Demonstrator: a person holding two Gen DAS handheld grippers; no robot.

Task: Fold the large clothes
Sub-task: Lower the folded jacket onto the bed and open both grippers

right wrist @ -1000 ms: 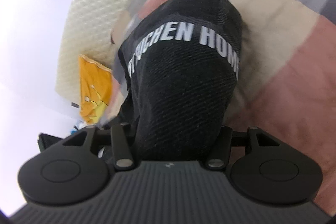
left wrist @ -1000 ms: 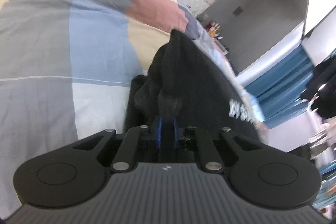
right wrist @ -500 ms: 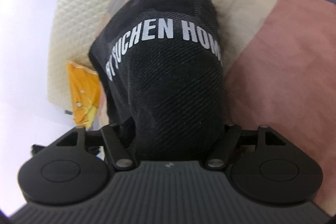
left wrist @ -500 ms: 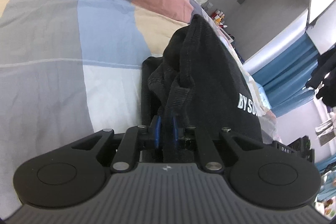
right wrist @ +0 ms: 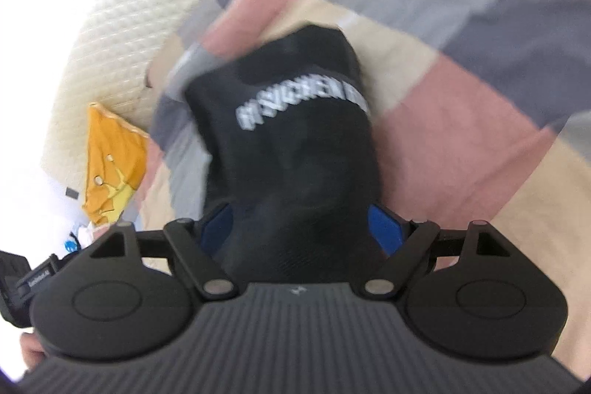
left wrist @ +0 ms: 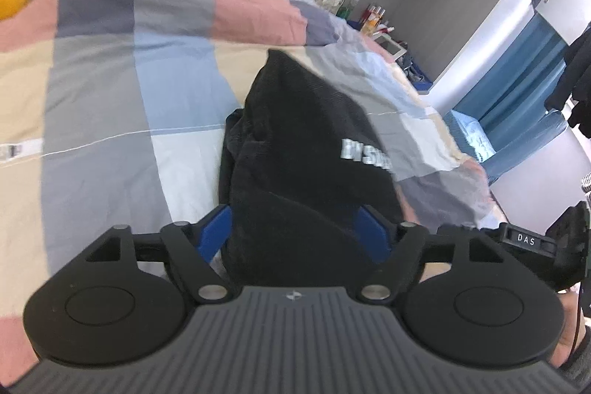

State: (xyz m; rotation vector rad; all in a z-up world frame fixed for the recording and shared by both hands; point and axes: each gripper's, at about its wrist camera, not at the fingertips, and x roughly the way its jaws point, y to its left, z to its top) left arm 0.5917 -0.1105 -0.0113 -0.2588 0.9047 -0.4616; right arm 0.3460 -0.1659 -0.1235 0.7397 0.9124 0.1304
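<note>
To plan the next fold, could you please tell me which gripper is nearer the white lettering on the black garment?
Right, apparently: the white lettering lies straight ahead of the open right gripper; it sits off to the right of the open left gripper.

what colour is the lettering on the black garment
White, printed across the black garment; it shows best in the right wrist view, though blurred.

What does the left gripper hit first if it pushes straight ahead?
The black garment: it fills the gap between the left gripper's open jaws. Beyond it lies the patchwork bedspread; depth unclear.
</note>
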